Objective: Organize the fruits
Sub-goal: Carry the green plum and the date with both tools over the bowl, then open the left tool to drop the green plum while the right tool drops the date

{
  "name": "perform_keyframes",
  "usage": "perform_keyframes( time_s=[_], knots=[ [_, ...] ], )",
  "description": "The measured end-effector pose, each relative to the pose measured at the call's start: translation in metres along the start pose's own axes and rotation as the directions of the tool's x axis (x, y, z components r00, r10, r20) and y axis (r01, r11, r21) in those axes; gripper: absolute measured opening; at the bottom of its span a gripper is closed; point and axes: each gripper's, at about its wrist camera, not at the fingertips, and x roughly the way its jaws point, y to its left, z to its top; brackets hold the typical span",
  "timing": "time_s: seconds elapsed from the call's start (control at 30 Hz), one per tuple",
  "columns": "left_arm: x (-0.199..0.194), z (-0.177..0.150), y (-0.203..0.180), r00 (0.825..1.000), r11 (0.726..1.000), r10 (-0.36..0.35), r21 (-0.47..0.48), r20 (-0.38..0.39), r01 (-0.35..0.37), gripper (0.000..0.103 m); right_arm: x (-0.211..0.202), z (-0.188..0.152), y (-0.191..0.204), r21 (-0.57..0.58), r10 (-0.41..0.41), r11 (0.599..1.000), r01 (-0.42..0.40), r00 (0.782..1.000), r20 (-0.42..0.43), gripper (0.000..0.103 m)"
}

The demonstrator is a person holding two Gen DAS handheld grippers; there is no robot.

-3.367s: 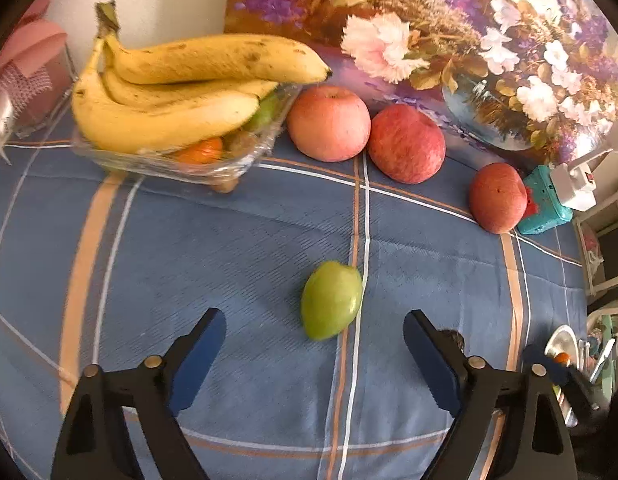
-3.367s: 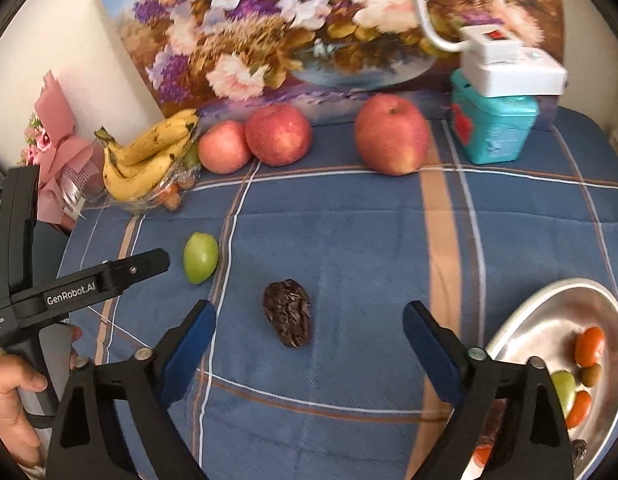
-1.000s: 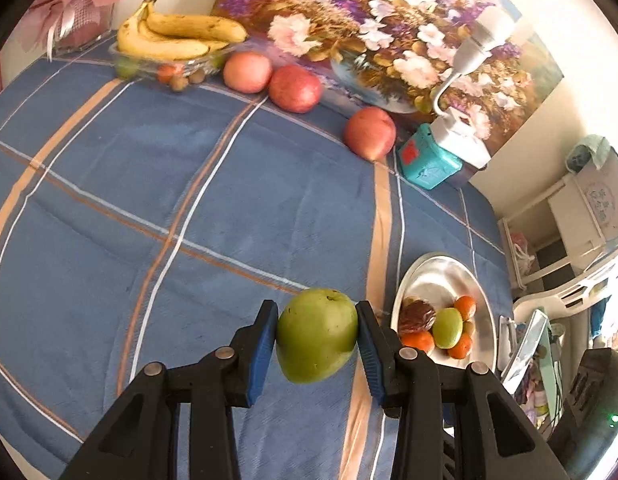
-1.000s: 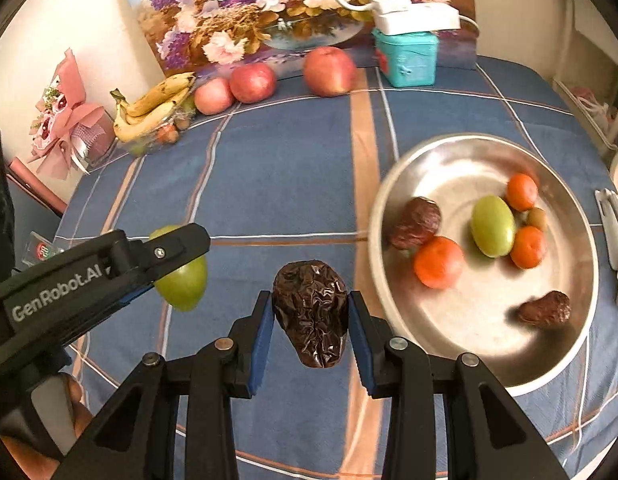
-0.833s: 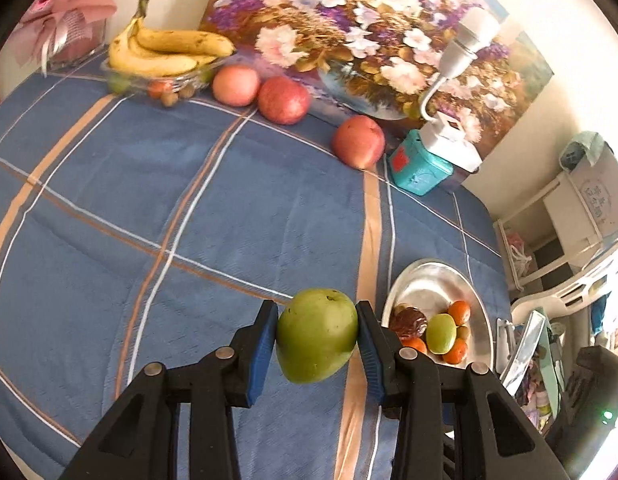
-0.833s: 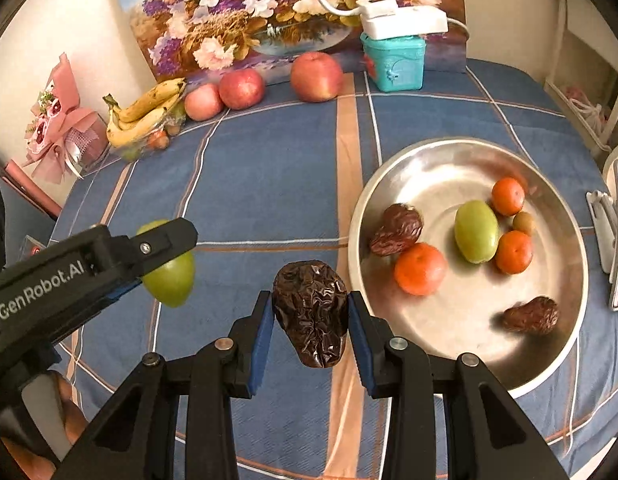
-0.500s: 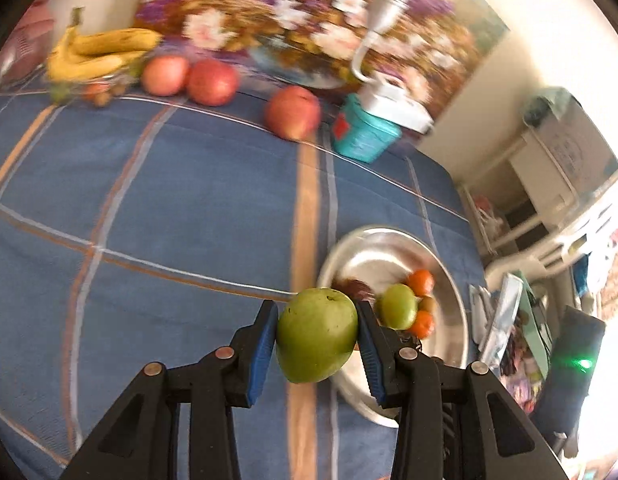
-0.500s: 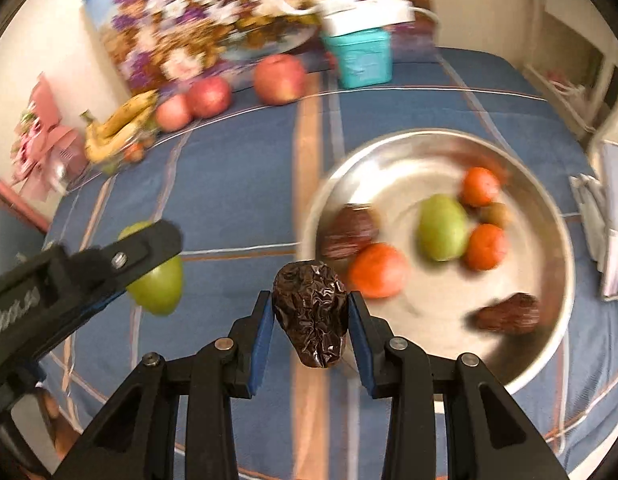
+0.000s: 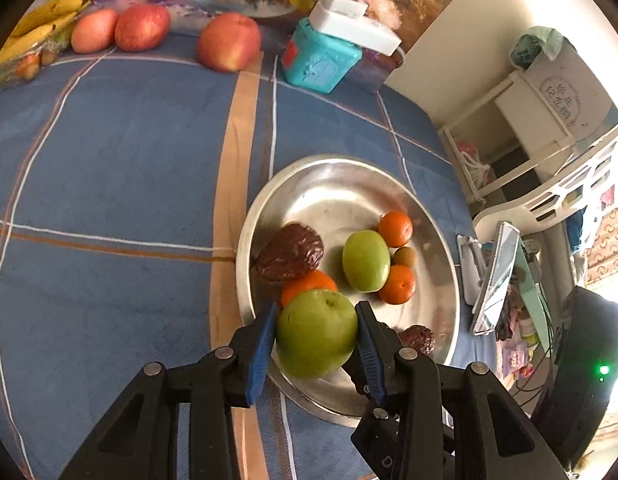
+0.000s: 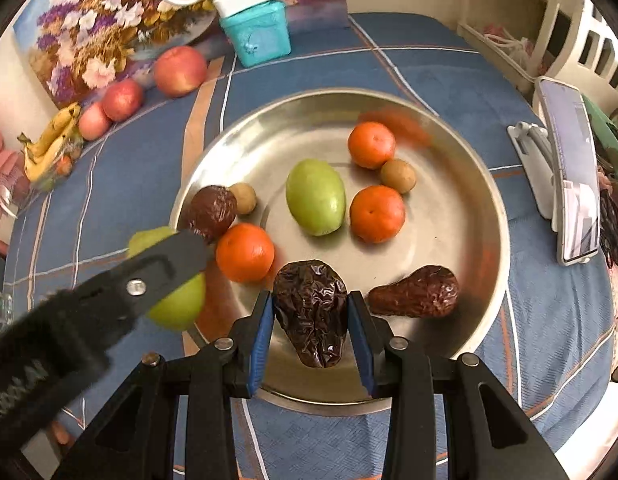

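My left gripper (image 9: 316,334) is shut on a green fruit (image 9: 317,334) and holds it above the near left rim of the steel plate (image 9: 333,196). It also shows at the left of the right wrist view, where the green fruit (image 10: 175,304) sits at the plate's left edge. My right gripper (image 10: 311,314) is shut on a wrinkled brown dried fruit (image 10: 311,312) above the near part of the plate (image 10: 461,216). The plate holds several fruits: oranges, a green fruit (image 10: 315,197), brown dried fruits and small brown round ones.
Three red apples (image 9: 229,42), a banana bunch (image 10: 51,140) on a clear tray and a teal box (image 9: 319,58) stand at the back by a flower painting. A phone on a stand (image 10: 569,176) is right of the plate. The blue cloth's edge is at the right.
Both grippers, each still holding its fruit, have moved right and forward over the cloth until they hang above the plate. The plate now fills the middle of both views.
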Motion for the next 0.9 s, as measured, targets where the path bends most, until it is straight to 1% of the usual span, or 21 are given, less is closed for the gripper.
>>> perform_keyframes(
  time_s=[0.13, 0.17, 0.37, 0.43, 0.5, 0.53, 0.57, 0.63, 0.67, 0.7, 0.77, 0.8, 0.83, 0.87, 0.9],
  knots=[
    [0.007, -0.001, 0.001, 1.0, 1.0, 0.013, -0.007, -0.021, -0.013, 0.044, 0.006, -0.004, 0.001, -0.014, -0.003, 1.0, 0.002, 1.0, -0.017, 0.039],
    [0.007, -0.001, 0.002, 1.0, 1.0, 0.006, -0.01, -0.022, -0.006, 0.044, 0.008, -0.005, 0.001, -0.015, -0.003, 1.0, 0.003, 1.0, -0.02, 0.039],
    [-0.004, -0.003, 0.002, 1.0, 1.0, -0.007, -0.014, -0.001, 0.007, 0.046, 0.02, -0.003, 0.001, -0.019, -0.002, 1.0, 0.001, 0.999, -0.046, 0.039],
    [-0.008, -0.005, 0.005, 1.0, 1.0, -0.009, -0.023, 0.001, 0.009, 0.046, 0.023, -0.001, -0.001, -0.009, -0.013, 1.0, 0.012, 0.999, -0.051, 0.039],
    [-0.013, -0.007, 0.008, 1.0, 1.0, 0.013, -0.028, 0.015, -0.013, 0.051, 0.026, -0.001, -0.002, -0.005, -0.018, 1.0, 0.018, 0.998, -0.055, 0.039],
    [-0.015, -0.008, 0.011, 0.999, 0.999, 0.034, -0.028, 0.022, -0.033, 0.059, 0.026, 0.0, -0.003, -0.003, -0.018, 1.0, 0.018, 0.998, -0.056, 0.039],
    [-0.018, -0.009, 0.013, 0.997, 0.998, 0.064, -0.029, 0.031, -0.063, 0.065, 0.026, 0.0, -0.004, -0.002, -0.018, 1.0, 0.018, 0.998, -0.055, 0.039],
    [-0.025, -0.011, 0.023, 0.988, 0.989, 0.144, -0.028, 0.05, -0.143, 0.067, 0.025, 0.0, -0.004, 0.0, -0.026, 1.0, 0.026, 0.998, -0.049, 0.04],
    [-0.027, -0.012, 0.028, 0.983, 0.984, 0.175, -0.032, 0.056, -0.174, 0.071, 0.025, 0.0, -0.004, 0.001, -0.03, 1.0, 0.03, 0.998, -0.046, 0.041],
    [-0.03, -0.013, 0.035, 0.972, 0.974, 0.225, -0.041, 0.062, -0.223, 0.075, 0.024, -0.001, -0.004, 0.003, -0.034, 0.999, 0.034, 0.999, -0.042, 0.042],
    [-0.035, -0.016, 0.048, 0.952, 0.954, 0.299, -0.055, 0.068, -0.296, 0.089, 0.021, -0.001, -0.005, 0.0, -0.038, 0.999, 0.038, 0.999, -0.023, 0.05],
    [-0.038, -0.017, 0.054, 0.94, 0.942, 0.333, -0.063, 0.074, -0.329, 0.092, 0.019, -0.002, -0.005, 0.0, -0.039, 0.999, 0.039, 0.999, -0.016, 0.051],
    [-0.042, -0.018, 0.061, 0.929, 0.932, 0.36, -0.073, 0.081, -0.355, 0.1, 0.017, -0.002, -0.005, -0.003, -0.049, 0.999, 0.049, 0.999, -0.007, 0.051],
    [-0.045, -0.02, 0.067, 0.919, 0.922, 0.384, -0.081, 0.088, -0.378, 0.103, 0.015, -0.004, -0.007, -0.004, -0.054, 0.999, 0.054, 0.999, -0.001, 0.051],
    [-0.049, -0.022, 0.073, 0.906, 0.91, 0.411, -0.091, 0.096, -0.404, 0.103, 0.013, -0.006, -0.007, -0.003, -0.056, 0.998, 0.056, 0.998, 0.005, 0.051]
  ],
)
